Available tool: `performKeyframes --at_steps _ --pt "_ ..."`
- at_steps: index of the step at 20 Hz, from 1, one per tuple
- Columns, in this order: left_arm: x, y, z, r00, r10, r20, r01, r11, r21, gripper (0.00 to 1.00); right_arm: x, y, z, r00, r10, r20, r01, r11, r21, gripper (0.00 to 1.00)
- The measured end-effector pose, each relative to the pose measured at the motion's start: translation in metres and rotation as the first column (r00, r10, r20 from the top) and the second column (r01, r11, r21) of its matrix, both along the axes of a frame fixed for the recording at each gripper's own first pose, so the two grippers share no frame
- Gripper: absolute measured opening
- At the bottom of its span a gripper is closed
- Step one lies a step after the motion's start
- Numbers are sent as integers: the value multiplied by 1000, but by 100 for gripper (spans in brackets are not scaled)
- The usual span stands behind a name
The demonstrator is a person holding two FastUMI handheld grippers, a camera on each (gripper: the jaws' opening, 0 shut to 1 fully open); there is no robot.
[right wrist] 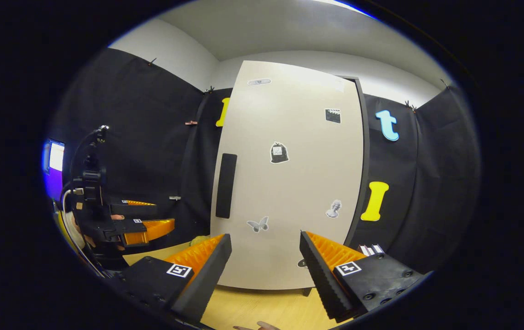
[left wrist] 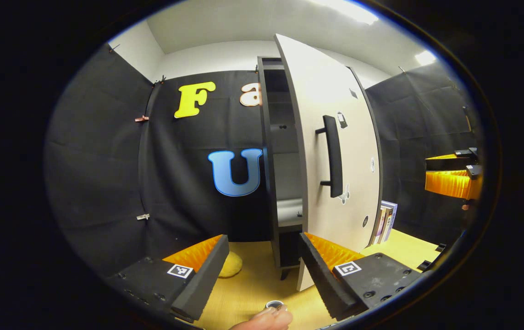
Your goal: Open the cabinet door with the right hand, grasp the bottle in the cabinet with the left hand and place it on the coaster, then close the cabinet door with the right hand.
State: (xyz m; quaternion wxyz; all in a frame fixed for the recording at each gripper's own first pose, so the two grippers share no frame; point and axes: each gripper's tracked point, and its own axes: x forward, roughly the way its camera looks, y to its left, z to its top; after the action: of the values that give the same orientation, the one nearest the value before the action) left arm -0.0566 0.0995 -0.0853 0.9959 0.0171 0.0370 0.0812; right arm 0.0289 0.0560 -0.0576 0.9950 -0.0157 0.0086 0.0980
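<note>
The tall cabinet (left wrist: 274, 137) stands ahead of my left gripper (left wrist: 262, 239), with its pale door (left wrist: 335, 91) swung partly open toward me. A black bar handle (left wrist: 333, 156) sits on the door's front. Dark shelves (left wrist: 287, 151) show through the gap. A yellow round thing (left wrist: 230, 265), perhaps the coaster, lies on the wooden table left of the cabinet foot. My left gripper is open and holds nothing. My right gripper (right wrist: 265, 236) is open too and faces the door's front (right wrist: 289, 183), with the handle (right wrist: 226, 185) up to its left. The right gripper (left wrist: 454, 176) also shows far right, apart from the door.
Several books (left wrist: 386, 221) stand on the table (left wrist: 252, 293) right of the cabinet. A person's fingertip (left wrist: 266, 318) shows at the bottom edge. My left gripper (right wrist: 147, 225) and the hand holding it sit at the left, in front of a lit screen (right wrist: 53, 160).
</note>
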Motion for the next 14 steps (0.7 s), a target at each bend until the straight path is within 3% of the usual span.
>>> performKeyframes --at_steps 14 --pt "24 -64 13 998 -57 37 58 998 -22 96 11 -62 -12 997 -80 -10 80 997 19 98"
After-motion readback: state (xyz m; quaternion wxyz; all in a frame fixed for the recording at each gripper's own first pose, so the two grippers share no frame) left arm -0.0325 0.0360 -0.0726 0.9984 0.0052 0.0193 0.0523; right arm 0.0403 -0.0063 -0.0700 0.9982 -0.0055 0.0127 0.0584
